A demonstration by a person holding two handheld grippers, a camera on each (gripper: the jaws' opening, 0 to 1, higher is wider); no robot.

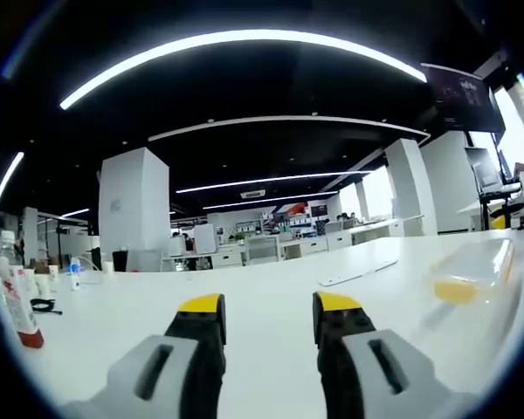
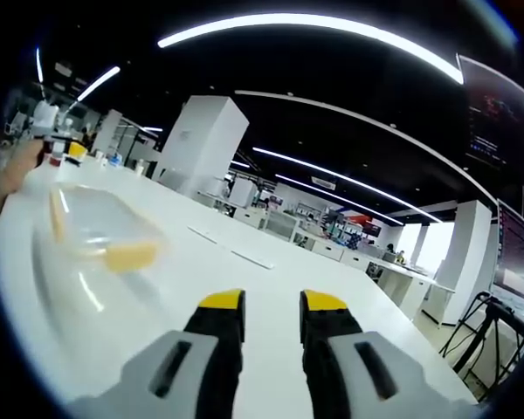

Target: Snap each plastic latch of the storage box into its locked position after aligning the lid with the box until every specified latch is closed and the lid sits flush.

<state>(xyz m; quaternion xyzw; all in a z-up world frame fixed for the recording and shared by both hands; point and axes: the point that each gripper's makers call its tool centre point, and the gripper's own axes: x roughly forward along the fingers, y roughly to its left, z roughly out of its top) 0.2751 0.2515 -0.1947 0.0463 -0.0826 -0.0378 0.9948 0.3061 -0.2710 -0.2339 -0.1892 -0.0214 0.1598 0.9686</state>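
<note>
**Both grippers hover empty over the white table, storage box off to the side**

The white table [image 1: 271, 323] spreads across the lower half of both views, set in a large open office with curved ceiling light strips and white pillars; the far desks and shelves are too small to make out.

The storage box [image 2: 96, 229], clear plastic with a clear lid, lies on the table at the left of the right gripper view, its edges blurred by the lens. A yellow latch [image 2: 129, 255] shows on its near end and a thinner yellow strip on the far left side; whether either is snapped down cannot be told. In the left gripper view the same box [image 1: 472, 272] sits at the right, apart from the jaws, with a yellow patch low on its near end.

The left gripper [image 1: 269, 305] rises from the bottom of its view, yellow-tipped jaws parted with bare table between them, holding nothing. The right gripper [image 2: 272, 303] stands the same way, jaws apart by a narrower gap and empty, the box well to its left.

A flat pale strip [image 1: 358, 272], possibly a sheet or ruler, lies beyond the left gripper. At the left edge of that view stand a bottle [image 1: 17, 301] with a red-marked label, partly cut off, and several small containers [image 1: 74, 278] too small to identify
</note>
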